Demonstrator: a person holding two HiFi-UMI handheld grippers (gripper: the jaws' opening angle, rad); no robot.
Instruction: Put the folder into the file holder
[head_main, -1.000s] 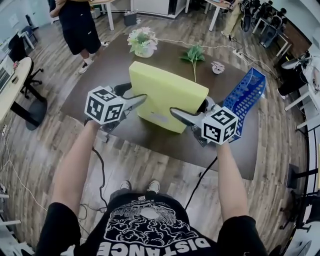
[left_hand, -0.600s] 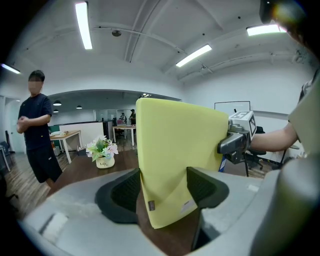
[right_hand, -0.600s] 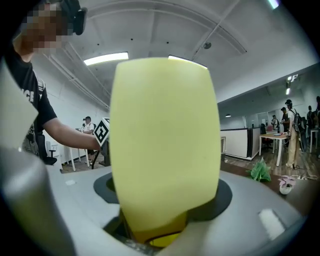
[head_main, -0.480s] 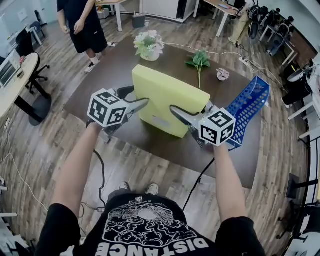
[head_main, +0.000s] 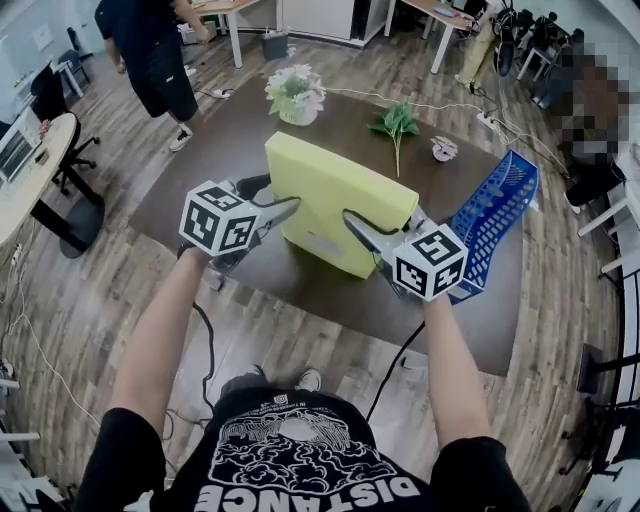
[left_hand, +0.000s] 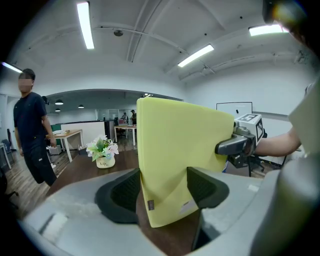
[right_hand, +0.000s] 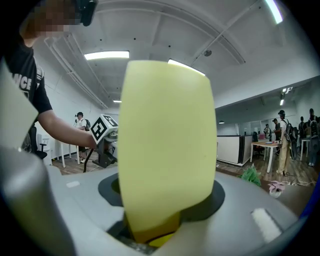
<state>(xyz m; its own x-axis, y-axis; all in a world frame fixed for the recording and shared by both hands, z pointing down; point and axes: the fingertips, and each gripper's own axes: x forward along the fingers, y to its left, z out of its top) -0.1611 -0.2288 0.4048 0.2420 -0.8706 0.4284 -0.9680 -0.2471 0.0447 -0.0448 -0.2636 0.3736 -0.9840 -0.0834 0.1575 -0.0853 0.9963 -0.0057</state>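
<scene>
A yellow-green box folder (head_main: 335, 205) stands upright on the dark brown table (head_main: 200, 150). My left gripper (head_main: 285, 207) is shut on its left edge; in the left gripper view both pads press the folder (left_hand: 180, 160). My right gripper (head_main: 352, 222) holds the right edge. Its jaws have just been closing, and in the right gripper view the folder (right_hand: 167, 145) fills the gap and meets both pads. The blue mesh file holder (head_main: 495, 215) lies tilted at the table's right edge, just beyond the right gripper.
A pot of flowers (head_main: 295, 95), a green sprig (head_main: 397, 120) and a small pink item (head_main: 443, 150) sit at the table's far side. A person (head_main: 150, 50) stands beyond the far left corner. Desks and chairs ring the room.
The folder and both grippers stay almost where they were. The person at the back has shifted position near the far left corner.
</scene>
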